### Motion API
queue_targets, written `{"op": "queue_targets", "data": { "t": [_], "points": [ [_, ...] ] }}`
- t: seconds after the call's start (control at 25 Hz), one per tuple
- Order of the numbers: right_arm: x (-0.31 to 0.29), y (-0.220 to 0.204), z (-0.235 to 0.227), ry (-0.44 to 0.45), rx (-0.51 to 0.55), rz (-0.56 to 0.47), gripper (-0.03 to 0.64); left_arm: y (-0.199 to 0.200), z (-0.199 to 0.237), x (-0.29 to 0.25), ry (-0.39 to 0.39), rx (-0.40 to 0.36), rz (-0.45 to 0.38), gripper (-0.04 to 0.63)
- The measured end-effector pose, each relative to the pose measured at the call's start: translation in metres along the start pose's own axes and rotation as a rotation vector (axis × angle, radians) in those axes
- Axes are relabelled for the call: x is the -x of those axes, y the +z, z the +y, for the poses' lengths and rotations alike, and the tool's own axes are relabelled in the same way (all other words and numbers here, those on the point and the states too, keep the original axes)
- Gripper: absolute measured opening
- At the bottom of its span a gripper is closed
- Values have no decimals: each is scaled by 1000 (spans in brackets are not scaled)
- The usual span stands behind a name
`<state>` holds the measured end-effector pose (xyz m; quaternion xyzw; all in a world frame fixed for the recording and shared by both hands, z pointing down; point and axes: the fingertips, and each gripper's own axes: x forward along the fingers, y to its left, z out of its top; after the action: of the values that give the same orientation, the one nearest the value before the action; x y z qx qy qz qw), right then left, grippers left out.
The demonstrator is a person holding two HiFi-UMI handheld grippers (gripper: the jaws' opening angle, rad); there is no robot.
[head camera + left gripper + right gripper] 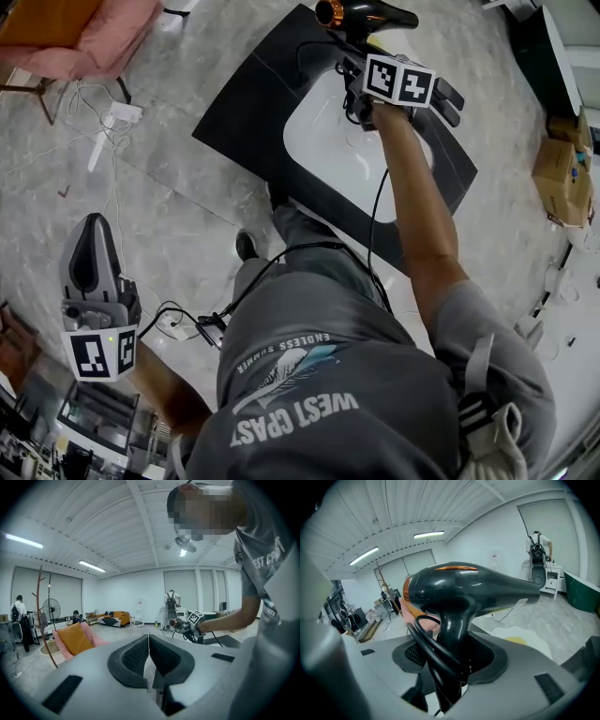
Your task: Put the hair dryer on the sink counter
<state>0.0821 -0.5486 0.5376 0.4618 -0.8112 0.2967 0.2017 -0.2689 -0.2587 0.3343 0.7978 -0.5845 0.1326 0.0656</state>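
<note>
Hair dryer (367, 13) gripped by its handle in the right tongs (359, 52), above the far edge of the dark table (248, 108).
The table is a dark slab around a white basin (323, 141), so flat room is scant. Set down carelessly, the dryer could, I judge, slide into the basin or tip off the outer rim to the floor. The basin looks empty where the arm does not cover it. The right tongs stand wide, pads pressed on the handle, with the black cord (426, 641) looped round it; a loose loop might snag at release and drag the dryer. The left tongs (148, 654) hang low, well apart, jaws together on nothing.
</note>
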Motion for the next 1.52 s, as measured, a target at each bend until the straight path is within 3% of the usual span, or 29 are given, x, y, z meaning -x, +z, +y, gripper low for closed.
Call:
{"op": "queue_targets", "data": {
  "t": [0.52, 1.52],
  "points": [
    [-59, -29, -32, -28, -32, 103, 247, -14, -4, -17, 13, 27, 41, 20],
    [-127, -78, -59, -130, 52, 269, 249, -41, -1, -20, 55, 74, 96, 20]
  ]
}}
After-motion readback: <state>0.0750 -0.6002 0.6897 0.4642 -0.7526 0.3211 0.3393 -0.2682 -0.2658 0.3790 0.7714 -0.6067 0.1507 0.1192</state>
